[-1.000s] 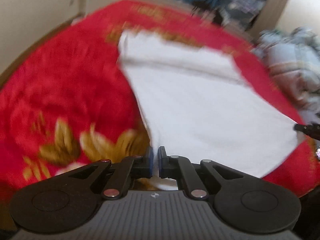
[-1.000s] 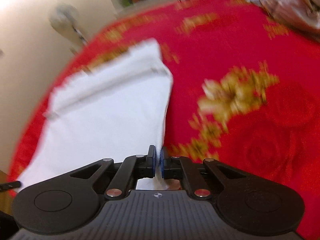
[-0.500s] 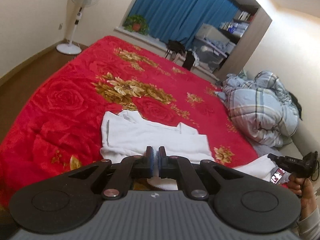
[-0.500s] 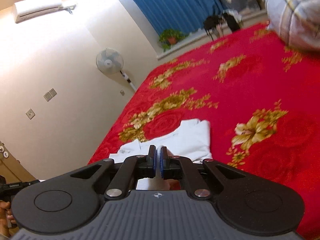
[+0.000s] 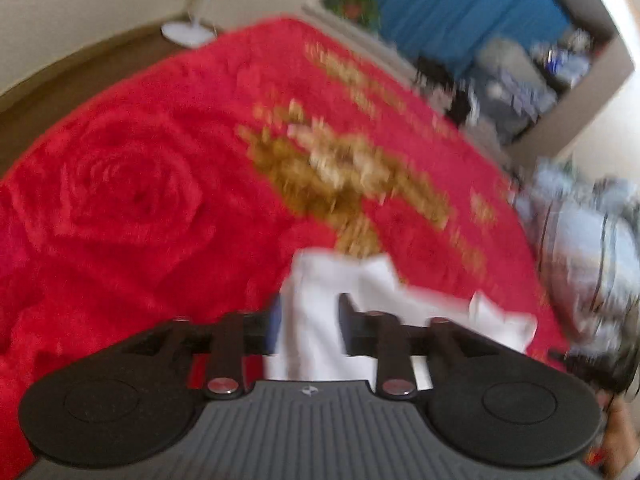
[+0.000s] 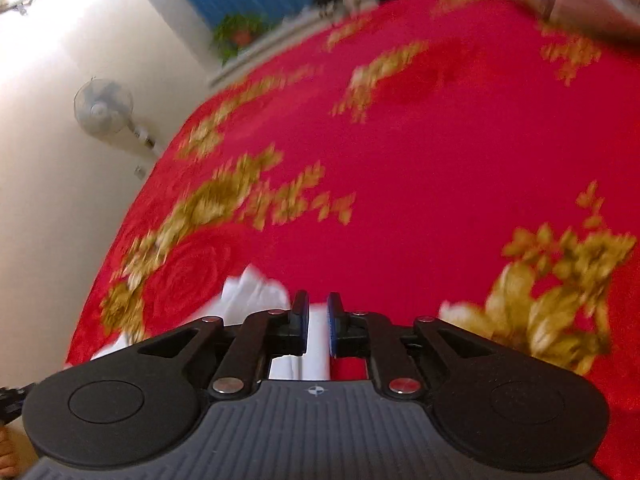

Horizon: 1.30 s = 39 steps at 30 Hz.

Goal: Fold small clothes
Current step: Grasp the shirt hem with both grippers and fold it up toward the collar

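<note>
The white garment [image 5: 320, 320] lies on the red floral blanket [image 5: 132, 208] at the near edge of the bed, directly beneath and ahead of both grippers; a bunched end of it trails off to the right in the left wrist view. It looks like thin, soft cloth: light, limp, prone to sag and crease, and likely to cling a little to the plush pile under it. It should be taken by a corner or along a folded edge, pinching all layers together so the lower ones do not slide out as it is carried over.

The left gripper [image 5: 308, 322] has its fingers [image 5: 274, 326] clearly apart, with white fabric filling the gap between them; through the blur I cannot tell whether the pads touch the cloth or merely frame it, but they are not clamped on it. The right gripper [image 6: 317, 322] has its fingers [image 6: 300, 320] parted by a narrower gap, again with white cloth showing between and below them, and no pinch is evident.

Beyond the garment, a rumpled plaid quilt [image 5: 580, 248] sits at the bed's right side, a standing fan [image 6: 103, 107] stands by the wall, and blue curtains [image 5: 460, 12] and a potted plant [image 6: 238, 34] mark the window.
</note>
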Available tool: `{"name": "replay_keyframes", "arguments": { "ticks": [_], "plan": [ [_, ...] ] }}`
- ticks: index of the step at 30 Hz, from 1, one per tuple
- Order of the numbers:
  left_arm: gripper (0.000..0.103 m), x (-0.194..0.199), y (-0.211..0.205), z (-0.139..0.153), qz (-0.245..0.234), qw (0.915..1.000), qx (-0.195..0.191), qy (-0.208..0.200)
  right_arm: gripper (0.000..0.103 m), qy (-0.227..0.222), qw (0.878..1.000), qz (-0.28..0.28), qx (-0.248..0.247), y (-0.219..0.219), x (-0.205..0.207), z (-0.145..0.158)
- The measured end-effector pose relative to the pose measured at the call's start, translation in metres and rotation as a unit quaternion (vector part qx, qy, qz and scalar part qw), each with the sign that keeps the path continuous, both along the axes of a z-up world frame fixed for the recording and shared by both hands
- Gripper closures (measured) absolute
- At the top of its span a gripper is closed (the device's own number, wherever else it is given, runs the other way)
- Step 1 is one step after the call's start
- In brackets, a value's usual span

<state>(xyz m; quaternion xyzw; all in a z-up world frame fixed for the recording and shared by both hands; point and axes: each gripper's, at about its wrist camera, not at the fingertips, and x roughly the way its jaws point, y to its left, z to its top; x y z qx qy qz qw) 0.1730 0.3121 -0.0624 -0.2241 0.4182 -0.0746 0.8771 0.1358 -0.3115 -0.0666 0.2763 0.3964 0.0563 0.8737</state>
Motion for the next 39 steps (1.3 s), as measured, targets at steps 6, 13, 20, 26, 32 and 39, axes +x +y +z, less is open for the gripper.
{"name": "replay_keyframes", "arguments": {
  "ticks": [6, 13, 20, 26, 32, 39],
  "plan": [
    [0.066, 0.02, -0.017, -0.022, -0.027, 0.999, 0.031, 0.015, 0.063, 0.0, 0.995, 0.084, -0.055, 0.03, 0.016, -0.015],
    [0.066, 0.04, -0.054, -0.033, -0.039, 0.9954, 0.086, -0.019, 0.063, -0.033, 0.987, 0.109, -0.109, 0.066, 0.051, -0.025],
    [0.098, 0.052, -0.06, -0.023, -0.038, 0.9902, 0.111, -0.076, 0.098, -0.063, 0.986, 0.1, -0.115, 0.068, 0.063, -0.027],
    [0.097, 0.067, -0.062, -0.011, 0.003, 0.9841, 0.13, -0.121, 0.098, -0.115, 0.987, 0.011, -0.11, 0.055, 0.064, -0.002],
    [0.086, 0.069, -0.072, -0.027, -0.003, 0.9891, 0.145, -0.027, 0.092, -0.025, 0.99, 0.014, -0.14, 0.063, 0.078, -0.029],
    [0.073, -0.021, -0.059, 0.014, -0.041, 0.9967, 0.059, 0.038, 0.068, -0.022, 0.994, 0.048, -0.098, 0.057, 0.009, 0.038]
  ]
}}
